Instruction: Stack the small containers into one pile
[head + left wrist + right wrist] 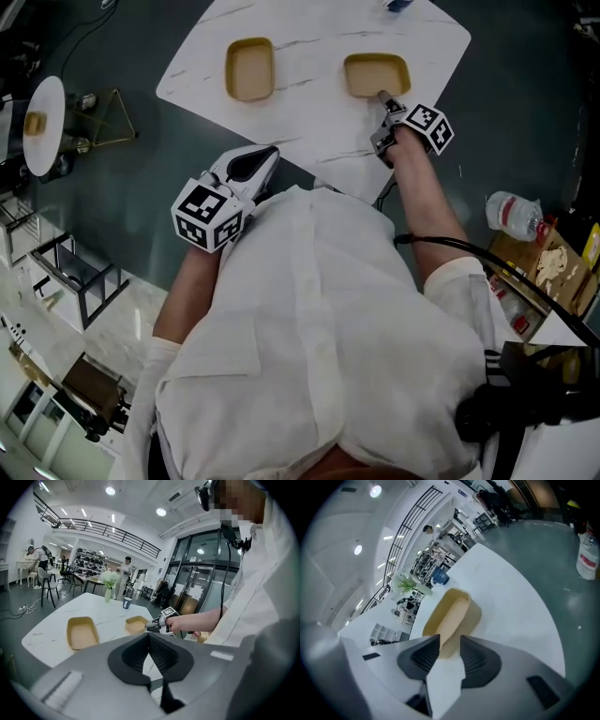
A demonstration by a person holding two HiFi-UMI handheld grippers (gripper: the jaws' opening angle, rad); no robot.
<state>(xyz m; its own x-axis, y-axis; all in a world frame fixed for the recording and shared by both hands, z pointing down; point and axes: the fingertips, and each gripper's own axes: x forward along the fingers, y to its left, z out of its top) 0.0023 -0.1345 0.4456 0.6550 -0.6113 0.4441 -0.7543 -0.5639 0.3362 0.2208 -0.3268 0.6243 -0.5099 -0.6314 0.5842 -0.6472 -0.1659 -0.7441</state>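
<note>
Gaping, the right gripper (450, 641) brackets the near end wall of the right tan container (452, 611) without pinching it. A shallow or off-centre bite would likely tip or skid it along the white table (319, 127). The left gripper (149, 637), jaws together and empty, hangs off that table's near edge. The second container (249, 67) lies toward its left side.

Bright ceiling lights (161, 512), dim head view, fisheye-dark corners.
</note>
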